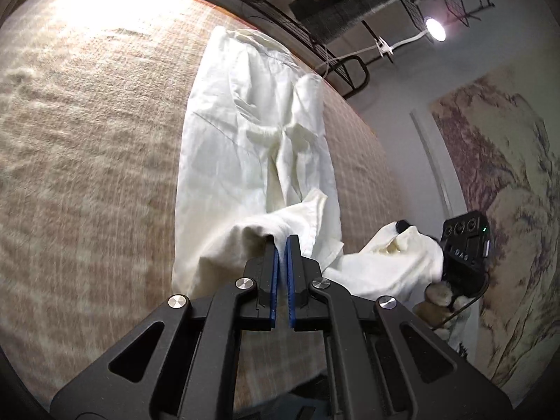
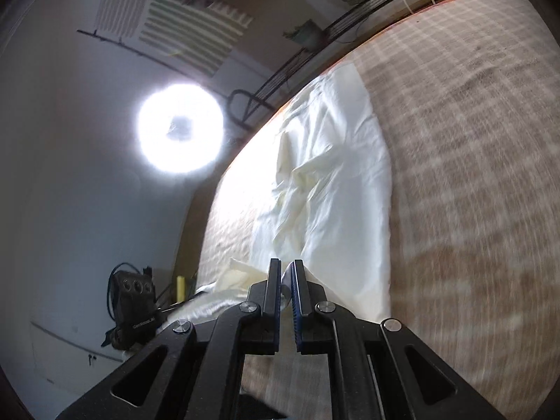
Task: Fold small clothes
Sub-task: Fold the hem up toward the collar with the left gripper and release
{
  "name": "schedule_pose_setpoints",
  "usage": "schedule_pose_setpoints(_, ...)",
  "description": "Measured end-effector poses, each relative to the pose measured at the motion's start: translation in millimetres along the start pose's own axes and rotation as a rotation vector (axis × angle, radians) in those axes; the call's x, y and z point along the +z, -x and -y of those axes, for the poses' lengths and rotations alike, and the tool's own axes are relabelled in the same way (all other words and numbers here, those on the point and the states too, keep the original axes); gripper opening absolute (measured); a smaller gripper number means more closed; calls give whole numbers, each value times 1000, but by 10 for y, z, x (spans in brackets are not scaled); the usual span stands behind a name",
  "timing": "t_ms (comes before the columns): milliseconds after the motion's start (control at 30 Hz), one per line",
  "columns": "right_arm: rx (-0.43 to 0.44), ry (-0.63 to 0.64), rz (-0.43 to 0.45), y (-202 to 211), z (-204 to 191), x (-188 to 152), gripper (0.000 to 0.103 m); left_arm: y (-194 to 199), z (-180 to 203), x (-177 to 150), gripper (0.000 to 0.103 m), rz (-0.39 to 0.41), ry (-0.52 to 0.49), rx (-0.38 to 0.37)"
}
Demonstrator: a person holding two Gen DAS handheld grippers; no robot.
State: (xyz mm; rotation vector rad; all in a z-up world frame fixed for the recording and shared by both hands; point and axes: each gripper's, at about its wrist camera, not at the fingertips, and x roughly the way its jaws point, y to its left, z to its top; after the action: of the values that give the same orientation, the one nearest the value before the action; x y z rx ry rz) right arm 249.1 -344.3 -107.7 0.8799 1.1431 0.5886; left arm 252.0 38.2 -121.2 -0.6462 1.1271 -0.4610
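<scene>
Checked beige bedding (image 1: 87, 147) spreads from nine o'clock under a white garment (image 1: 252, 133) stretched toward twelve. At six o'clock, the left gripper (image 1: 282, 241) pinches the garment's near hem; toward three o'clock, the right gripper (image 2: 286, 267) clamps another fold, below a glaring lamp (image 1: 435, 28).

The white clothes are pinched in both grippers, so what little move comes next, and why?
Probably carry the near end forward over the far end. Both the left hand-held gripper and right hand-held gripper are shut on the white garment, its near edge lifted while the rest lies flat on the checked cloth.
</scene>
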Motion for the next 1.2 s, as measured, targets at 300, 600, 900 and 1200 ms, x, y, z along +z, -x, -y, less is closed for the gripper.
schedule_pose_setpoints(300, -33, -56, -7, -261, 230, 337, 11, -234, -80, 371, 34, 9, 81, -29)
schedule_pose_setpoints(600, -81, 11, 32, -135, 206, 442, 44, 39, -223, 468, 57, 124, 72, -13)
schedule_pose_setpoints(900, -155, 49, -71, -249, 416, 169, 43, -269, -205, 154, 57, 1, -66, 111)
schedule_pose_setpoints(1200, -181, 109, -131, -489, 315, 75, 40, -431, -138, 60, 11, -23, -168, 196)
